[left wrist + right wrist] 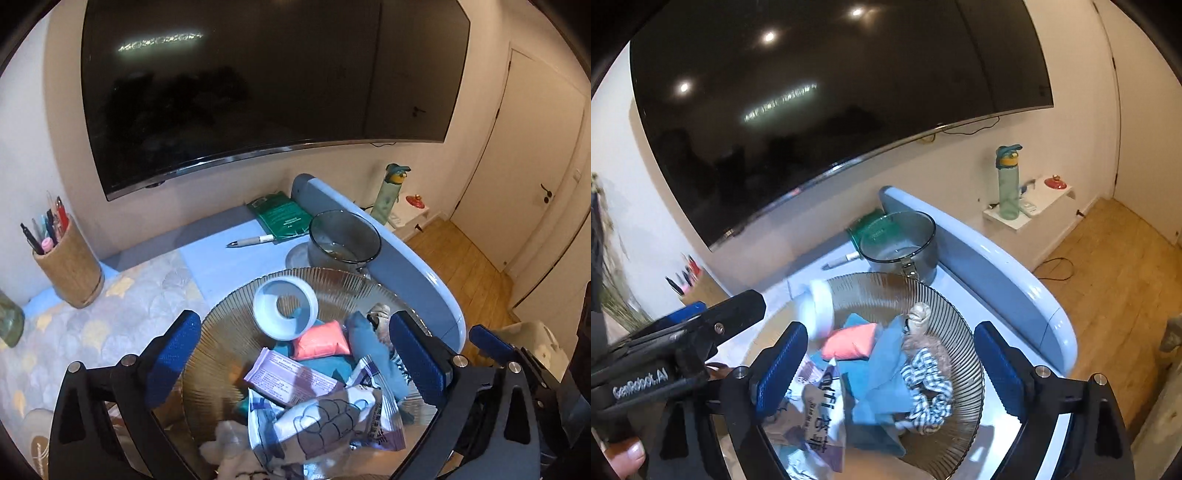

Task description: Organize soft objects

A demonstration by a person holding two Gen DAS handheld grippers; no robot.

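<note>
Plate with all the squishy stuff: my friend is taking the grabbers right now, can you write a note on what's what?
Left gripper: fingers open, nothing held, above the plate.
Right gripper: fingers open, nothing held, beside the left.
Ribbed glass plate holds the pile: white tape roll, coral pouch, blue cloths, snack packets, striped plush toy.
Done: soft things gathered on the plate.
Left: probably only tidying; the tape roll isn't soft and may need removing. Grey pot stands behind the plate.
</note>
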